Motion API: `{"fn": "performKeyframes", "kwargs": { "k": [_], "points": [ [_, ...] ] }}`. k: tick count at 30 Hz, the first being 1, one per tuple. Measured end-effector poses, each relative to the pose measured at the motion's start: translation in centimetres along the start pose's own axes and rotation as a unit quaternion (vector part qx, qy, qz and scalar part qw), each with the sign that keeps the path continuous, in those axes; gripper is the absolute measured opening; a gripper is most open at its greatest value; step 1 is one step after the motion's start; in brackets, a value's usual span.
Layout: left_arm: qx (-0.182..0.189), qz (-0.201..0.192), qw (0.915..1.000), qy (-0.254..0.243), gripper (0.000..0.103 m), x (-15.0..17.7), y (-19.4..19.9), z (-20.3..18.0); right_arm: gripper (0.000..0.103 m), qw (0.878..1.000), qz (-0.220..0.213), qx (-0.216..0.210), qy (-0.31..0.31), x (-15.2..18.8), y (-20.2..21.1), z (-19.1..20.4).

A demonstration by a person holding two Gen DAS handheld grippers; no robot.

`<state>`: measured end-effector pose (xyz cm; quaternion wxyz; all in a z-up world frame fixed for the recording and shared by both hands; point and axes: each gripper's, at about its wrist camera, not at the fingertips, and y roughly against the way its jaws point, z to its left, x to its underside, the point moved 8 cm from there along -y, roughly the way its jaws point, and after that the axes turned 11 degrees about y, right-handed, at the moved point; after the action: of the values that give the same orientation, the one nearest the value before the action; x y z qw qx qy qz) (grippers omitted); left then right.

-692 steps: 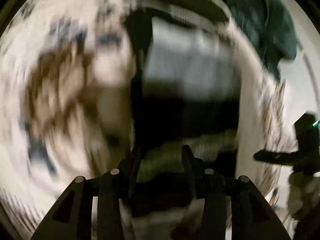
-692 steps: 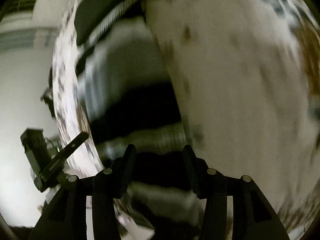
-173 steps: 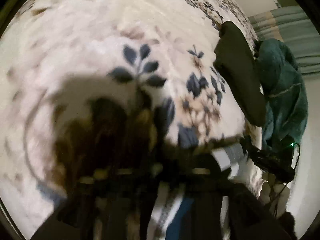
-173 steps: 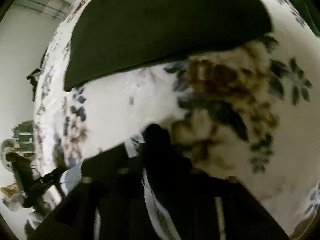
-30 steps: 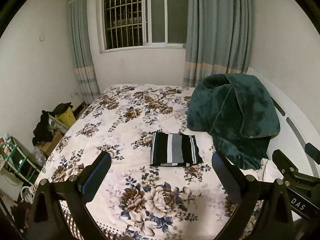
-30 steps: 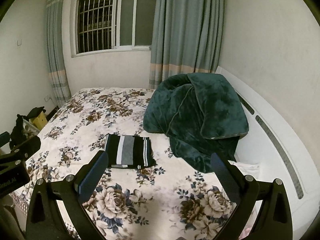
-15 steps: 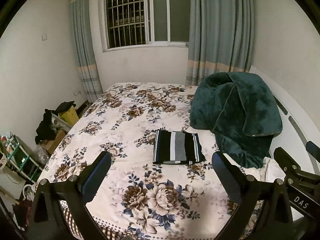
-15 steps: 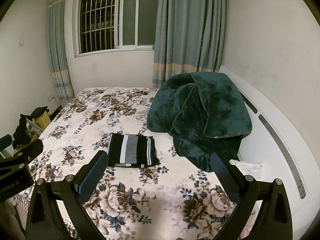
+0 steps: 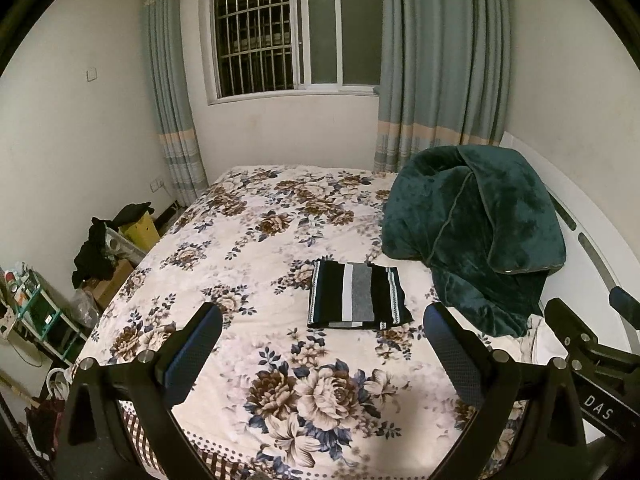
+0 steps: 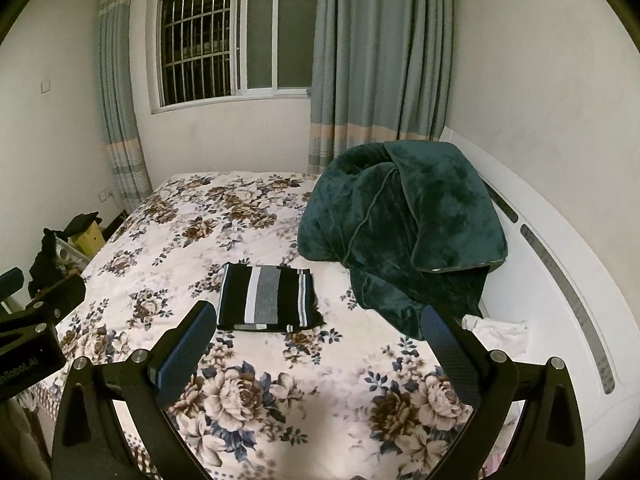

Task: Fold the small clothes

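Left wrist view. Left gripper [image 9: 322, 334] held back from the near edge of the bed [image 9: 256, 256], jaws spread wide, nothing between them. Striped garment [image 9: 357, 299] lying as a flat, squared rectangle on the floral bedspread, toward the right of centre, well apart from both grippers. Just to its right and beyond, a heaped dark green blanket [image 9: 476, 236], close to the garment's far right corner but apparently not on it. Right gripper [image 9: 592, 364] partly seen at the right margin. Cluttered boxes and dark clothing [image 9: 108, 240] on the floor at left.

Right wrist view. Right gripper [image 10: 316, 336] likewise clear of the bed, jaws wide and empty. Folded garment [image 10: 269, 298] left of centre; green blanket [image 10: 404, 232] at right; crumpled white cloth [image 10: 498, 332] beside the white headboard [image 10: 560, 264].

Step judged: fold complete, grippers withdrawn. Next move, if any: picking another piece, none plainly laid out. Open bedspread near and left of the garment; right side crowded by the blanket.
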<state>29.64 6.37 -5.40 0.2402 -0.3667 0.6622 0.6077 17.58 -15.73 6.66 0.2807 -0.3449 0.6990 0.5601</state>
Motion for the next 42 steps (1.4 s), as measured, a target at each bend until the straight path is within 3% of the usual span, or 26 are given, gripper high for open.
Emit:
{"fn": "performKeyframes", "kwargs": {
  "k": [42],
  "points": [
    [-0.003, -0.005, 1.0, -0.006, 0.103, -1.4, -0.1, 0.4, 0.103, 1.0, -0.007, 0.005, -0.008, 0.4, -0.2, 0.2]
  ]
}}
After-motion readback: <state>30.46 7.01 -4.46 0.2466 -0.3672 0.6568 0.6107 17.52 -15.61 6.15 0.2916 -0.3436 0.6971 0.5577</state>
